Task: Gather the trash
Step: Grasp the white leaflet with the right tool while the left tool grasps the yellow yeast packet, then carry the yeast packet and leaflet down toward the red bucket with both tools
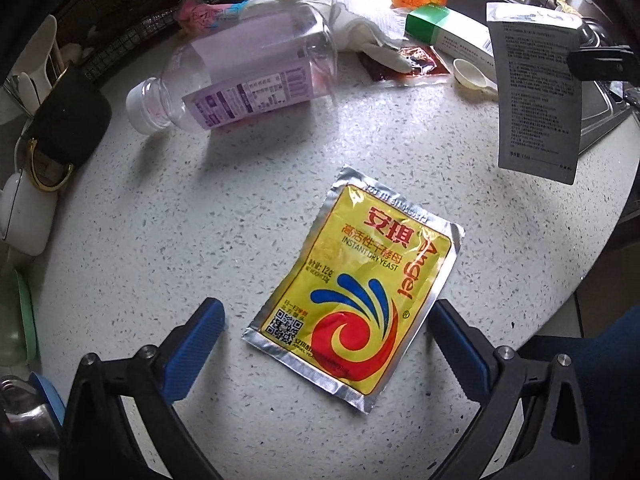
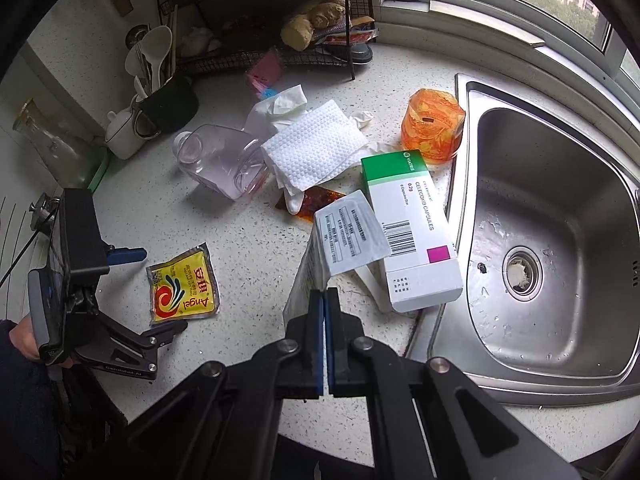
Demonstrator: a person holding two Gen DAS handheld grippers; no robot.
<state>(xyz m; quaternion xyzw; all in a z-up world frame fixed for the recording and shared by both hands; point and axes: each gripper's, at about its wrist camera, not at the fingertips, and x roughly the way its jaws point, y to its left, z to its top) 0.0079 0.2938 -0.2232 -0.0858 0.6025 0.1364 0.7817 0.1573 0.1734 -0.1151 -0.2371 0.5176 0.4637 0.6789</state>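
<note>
A yellow yeast packet [image 1: 354, 286] lies flat on the speckled counter, between my left gripper's [image 1: 326, 312] open blue fingers, which hover just above it. It also shows in the right wrist view [image 2: 182, 284], with the left gripper [image 2: 154, 292] around it. My right gripper [image 2: 324, 300] is shut on a grey printed sachet [image 2: 344, 240] and holds it above the counter; the sachet hangs at the right of the left wrist view [image 1: 536, 96]. An empty clear bottle [image 1: 240, 76], paper towels [image 2: 314, 144], a white-green capsule box [image 2: 412, 228], an orange wrapper [image 2: 432, 124] and a brown sauce packet [image 1: 404, 64] lie further back.
A steel sink [image 2: 560, 208] is at the right. A black wire rack [image 2: 272, 20] with ginger stands at the back. A black utensil cup [image 2: 170, 100], a white jug [image 2: 124, 136] and a glass flask [image 2: 52, 144] stand at the left. A white spoon [image 1: 472, 76] lies by the box.
</note>
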